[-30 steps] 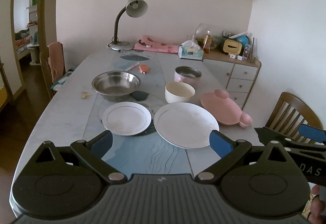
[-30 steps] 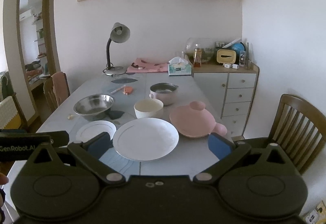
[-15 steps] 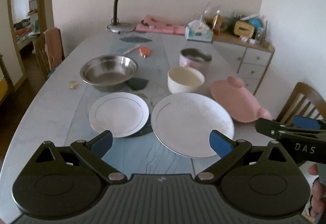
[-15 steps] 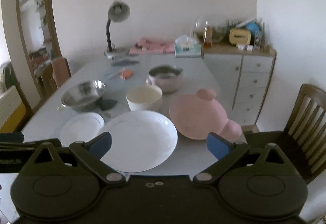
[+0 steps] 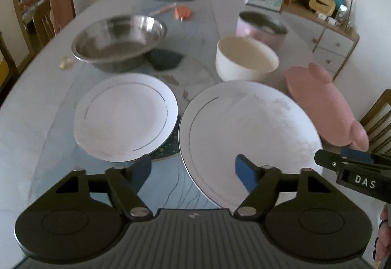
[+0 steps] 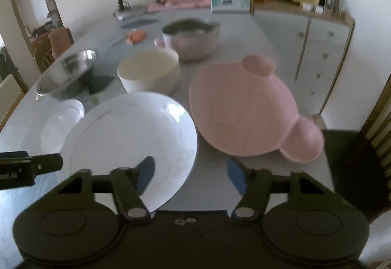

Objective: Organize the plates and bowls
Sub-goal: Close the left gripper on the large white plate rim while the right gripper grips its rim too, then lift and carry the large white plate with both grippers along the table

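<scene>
Both claws tilt steeply down over the near edge of the desk [image 5: 29, 102], side by side. The left claw [image 5: 193, 171] and the right claw [image 6: 190, 172] have just been closing partway, yet each stands open with nothing between its jaws. The large white plate [image 5: 249, 137] lies at the near edge, the small white plate [image 5: 125, 116] just left of it, the pink plate [image 6: 244, 112] toward the right edge. Risk: the two claws converge on the large plate; a thin rim pinched from above could slip, or one claw could knock the other
</scene>
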The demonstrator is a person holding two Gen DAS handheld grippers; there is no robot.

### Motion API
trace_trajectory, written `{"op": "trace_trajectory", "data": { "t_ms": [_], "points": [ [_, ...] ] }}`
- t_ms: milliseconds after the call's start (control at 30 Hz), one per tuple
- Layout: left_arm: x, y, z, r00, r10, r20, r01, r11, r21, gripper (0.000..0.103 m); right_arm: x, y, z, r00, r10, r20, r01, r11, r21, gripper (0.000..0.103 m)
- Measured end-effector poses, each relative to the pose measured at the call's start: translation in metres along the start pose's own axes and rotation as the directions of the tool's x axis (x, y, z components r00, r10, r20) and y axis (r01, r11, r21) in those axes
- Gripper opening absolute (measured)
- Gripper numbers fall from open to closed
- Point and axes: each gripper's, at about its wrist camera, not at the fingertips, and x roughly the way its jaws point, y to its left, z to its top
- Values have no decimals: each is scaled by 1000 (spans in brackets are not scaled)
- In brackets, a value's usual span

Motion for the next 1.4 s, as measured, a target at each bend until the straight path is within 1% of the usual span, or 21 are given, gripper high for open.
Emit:
{"op": "trace_trajectory", "data": {
  "t_ms": [100, 133, 167, 200, 233, 300, 400, 533, 600, 700, 833, 1033, 1233, 1400],
  "points": [
    [15, 7, 4, 999, -18, -37, 16, 998, -55, 58, 13, -2, 1, 999, 18, -34, -18, 1000, 2, 53],
    [19, 9, 5, 999, -25, -48, 21, 997, -72, 57, 16, -2, 1, 999, 21, -41, -21, 1000, -3, 51],
    [23, 10, 6, 998, -25, -56, 21, 996, -81, 54, 19, -3, 2, 998, 29, -49, -29, 1000, -8, 45],
    [25, 10, 7, 998, -25, -64, 19, 996, -85, 52, 22, -4, 3, 998, 36, -56, -36, 999, -7, 42],
    [26, 11, 8, 997, -27, -68, 21, 996, -87, 50, 24, -6, 4, 997, 43, -65, -44, 999, -2, 41],
    [30, 11, 10, 996, -37, -77, 30, 995, -96, 41, 29, -10, 7, 996, 52, -76, -51, 999, 16, 35],
    [36, 13, 12, 995, -50, -90, 40, 993, -112, 34, 34, -16, 11, 994, 72, -85, -68, 996, 52, 26],
    [41, 17, 13, 992, -67, -110, 51, 988, -146, 28, 38, -20, 13, 991, 101, -93, -94, 992, 79, 22],
    [43, 18, 13, 991, -72, -115, 54, 986, -155, 22, 40, -23, 14, 988, 118, -97, -108, 989, 100, 17],
    [44, 19, 14, 990, -73, -118, 53, 985, -163, 17, 42, -27, 14, 987, 128, -101, -115, 985, 130, 13],
    [42, 19, 12, 992, -64, -107, 47, 987, -154, 14, 43, -33, 12, 984, 152, -97, -135, 977, 167, 11],
    [37, 18, 8, 993, -53, -104, 38, 989, -141, 13, 40, -30, 11, 984, 144, -105, -127, 980, 153, 11],
    [23, 19, -7, 994, -55, -98, 41, 989, -141, 13, 25, -27, 1, 986, 144, -88, -131, 982, 138, 11],
    [3, 27, -24, 994, -66, -83, 53, 987, -154, 13, 7, -19, -8, 986, 147, -80, -137, 983, 121, 10]
  ]
}}
